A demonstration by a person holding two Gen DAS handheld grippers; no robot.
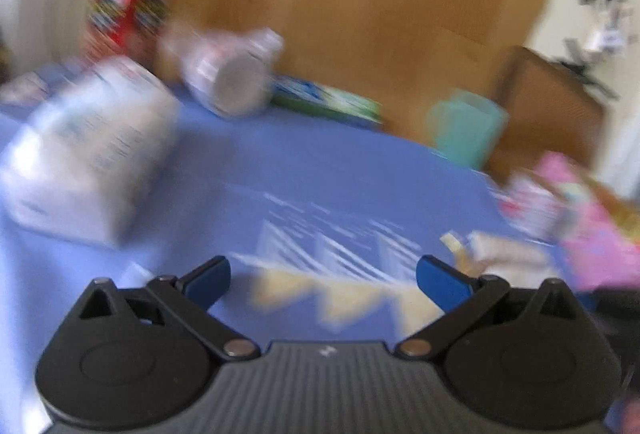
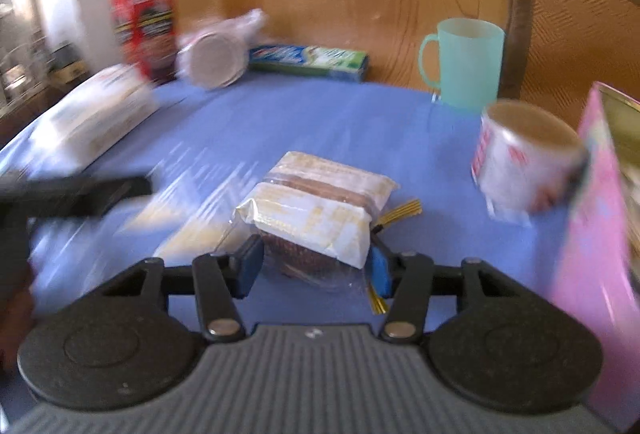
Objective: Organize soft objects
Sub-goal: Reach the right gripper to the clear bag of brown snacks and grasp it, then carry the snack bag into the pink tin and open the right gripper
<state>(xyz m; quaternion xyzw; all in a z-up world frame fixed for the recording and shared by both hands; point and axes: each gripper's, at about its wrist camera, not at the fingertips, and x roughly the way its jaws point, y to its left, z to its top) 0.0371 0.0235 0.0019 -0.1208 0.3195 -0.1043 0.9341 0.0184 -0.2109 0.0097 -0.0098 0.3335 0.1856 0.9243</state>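
Observation:
My right gripper (image 2: 314, 266) is shut on a clear bag of brown bread with yellow-white wrapping (image 2: 320, 202), its blue pads pressing both sides of the bag's near end on the blue tablecloth (image 2: 328, 114). My left gripper (image 1: 324, 278) is open and empty above a flat clear bag with yellow triangles (image 1: 340, 294) lying on the cloth; that bag (image 2: 188, 226) lies left of the bread in the right wrist view. The bread bag (image 1: 500, 254) shows at the right in the left wrist view. The left gripper shows as a dark blur (image 2: 72, 194).
A white soft pack (image 1: 88, 154) lies at left. A stack of plates in plastic (image 1: 236, 78), a red box (image 1: 128, 2), a blue-green box (image 2: 308, 60) and a teal mug (image 2: 464, 62) stand at the back. A paper cup pack (image 2: 524, 166) and pink box (image 2: 596, 214) are at right.

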